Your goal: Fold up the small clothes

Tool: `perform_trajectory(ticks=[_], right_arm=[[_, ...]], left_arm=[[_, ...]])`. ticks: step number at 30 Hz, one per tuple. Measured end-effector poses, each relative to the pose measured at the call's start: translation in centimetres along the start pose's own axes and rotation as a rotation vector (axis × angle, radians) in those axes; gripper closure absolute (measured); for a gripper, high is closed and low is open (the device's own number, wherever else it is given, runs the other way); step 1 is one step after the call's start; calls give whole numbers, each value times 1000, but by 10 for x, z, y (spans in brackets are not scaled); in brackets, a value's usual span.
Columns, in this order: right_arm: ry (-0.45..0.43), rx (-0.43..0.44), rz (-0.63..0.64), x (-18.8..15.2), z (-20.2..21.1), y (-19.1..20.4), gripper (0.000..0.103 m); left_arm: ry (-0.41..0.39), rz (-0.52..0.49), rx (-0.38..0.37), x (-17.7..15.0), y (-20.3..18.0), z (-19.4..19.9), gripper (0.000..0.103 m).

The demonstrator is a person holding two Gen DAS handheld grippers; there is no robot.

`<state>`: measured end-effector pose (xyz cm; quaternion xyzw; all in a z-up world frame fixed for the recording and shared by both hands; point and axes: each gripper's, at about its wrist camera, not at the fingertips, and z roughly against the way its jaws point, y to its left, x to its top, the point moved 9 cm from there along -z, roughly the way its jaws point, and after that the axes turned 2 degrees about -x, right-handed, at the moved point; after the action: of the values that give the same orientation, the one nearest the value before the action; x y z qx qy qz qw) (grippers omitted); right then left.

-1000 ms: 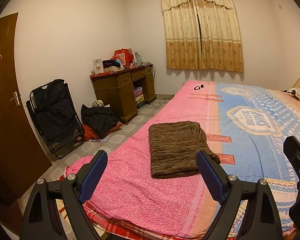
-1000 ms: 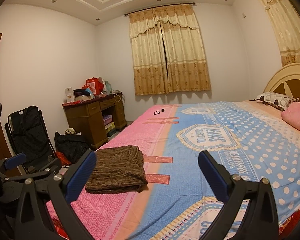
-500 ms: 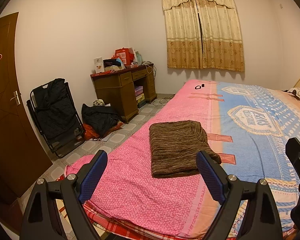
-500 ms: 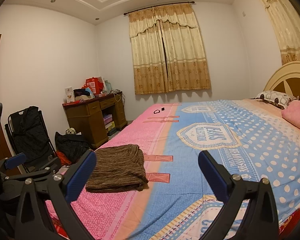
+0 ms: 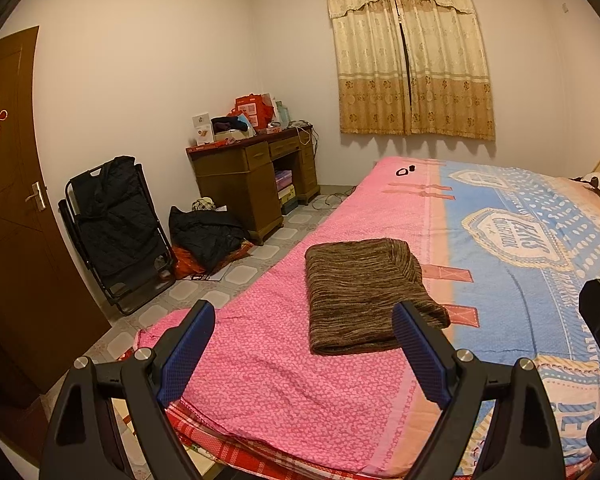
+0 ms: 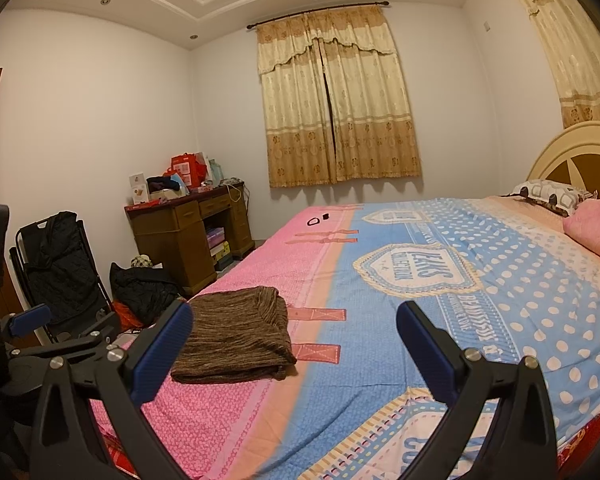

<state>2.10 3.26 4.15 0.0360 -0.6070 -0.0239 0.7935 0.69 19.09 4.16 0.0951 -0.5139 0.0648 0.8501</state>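
Left gripper (image 5: 304, 350): lower foreground of the left wrist view, jaws spread wide, blue pads (image 5: 186, 354) apart, nothing between them; it hangs over the near edge of the bed, clear of the cloth.

Right gripper (image 6: 294, 354): lower foreground of the right wrist view, likewise released, jaws wide and empty. Its dark body also shows at the right edge of the left wrist view.

Bedspread (image 5: 284, 384): pink at frame left, blue with white dots and a crest print at frame right; fills the lower and middle frame in both views.

Folded brown garment (image 5: 364, 300): striped knit, folded into a flat rectangle, lying on the pink part of the bedspread at frame centre in the left wrist view, just beyond the left gripper's fingertips. In the right wrist view it (image 6: 236, 336) sits lower left of centre, partly behind the left-hand pad.

Small black items (image 5: 405, 170): two, on the far pink end of the bed; too small to identify.

Folding chair (image 5: 116, 232): left middle, draped in dark quilted fabric.

Dark bag (image 5: 206, 236): on the tiled floor beside the chair.

Wooden desk (image 5: 252, 176): against the far wall, cluttered with boxes and red bags.

Pillows (image 6: 580, 208): right edge, below a cream headboard.

Curtains (image 5: 410, 52): upper centre, drawn closed.

Door (image 5: 8, 208): far left, brown.
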Motion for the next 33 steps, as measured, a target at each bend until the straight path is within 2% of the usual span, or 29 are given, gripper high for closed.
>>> perform_trajectory(ticks=[28,30,33], right_arm=[[1,4,0,0,-1,-4,0],[1,4,0,0,-1,-4,0],[1,2,-2,1,-1,-3,0]], left_arm=[[-9,-10,21,1,5,-6,12],[-15,-11,0,1,4,-7,12],[-7,14,-72,0,1,-7,12]])
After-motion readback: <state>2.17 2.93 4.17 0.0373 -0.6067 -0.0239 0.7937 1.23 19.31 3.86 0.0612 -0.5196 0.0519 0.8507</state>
